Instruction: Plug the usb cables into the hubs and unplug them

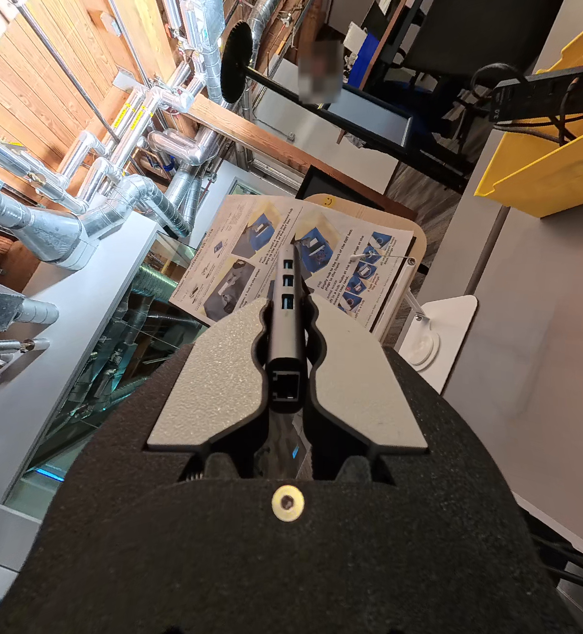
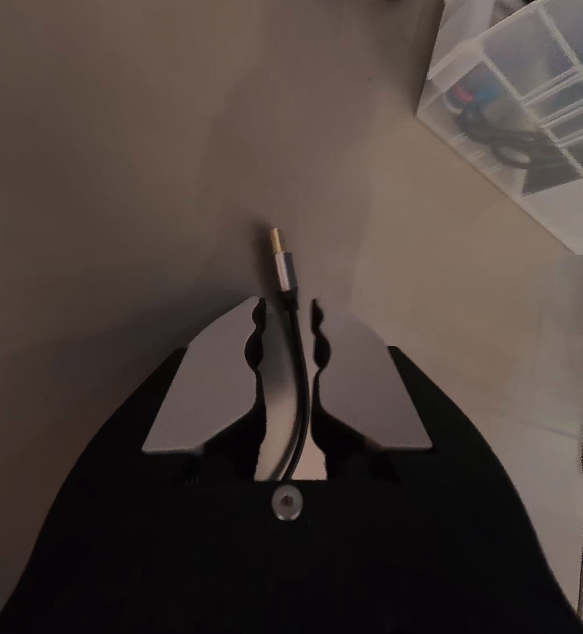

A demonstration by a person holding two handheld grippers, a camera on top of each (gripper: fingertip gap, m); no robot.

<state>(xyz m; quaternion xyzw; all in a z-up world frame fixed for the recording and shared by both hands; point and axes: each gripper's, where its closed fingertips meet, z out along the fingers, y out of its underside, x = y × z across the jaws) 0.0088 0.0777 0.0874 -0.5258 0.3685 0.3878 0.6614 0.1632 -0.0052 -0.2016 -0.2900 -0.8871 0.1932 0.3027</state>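
Observation:
My left gripper (image 1: 288,302) is shut on a dark grey USB hub (image 1: 284,329) and holds it in the air. The hub's network socket faces the camera and three blue USB ports run along its top. My right gripper (image 2: 288,303) is open, low over the grey table (image 2: 145,171). A black USB cable (image 2: 300,377) runs between its fingers, close to the right finger. The cable's silver plug with a gold tip (image 2: 283,267) pokes out beyond the fingertips. I cannot tell whether the cable rests on the table.
A printed instruction sheet (image 1: 248,247) leans on a white stand (image 1: 444,329) behind the hub. A yellow bin (image 1: 540,164) at the upper right holds another black hub with cables (image 1: 540,92). A translucent drawer box (image 2: 523,113) stands at the right gripper's upper right.

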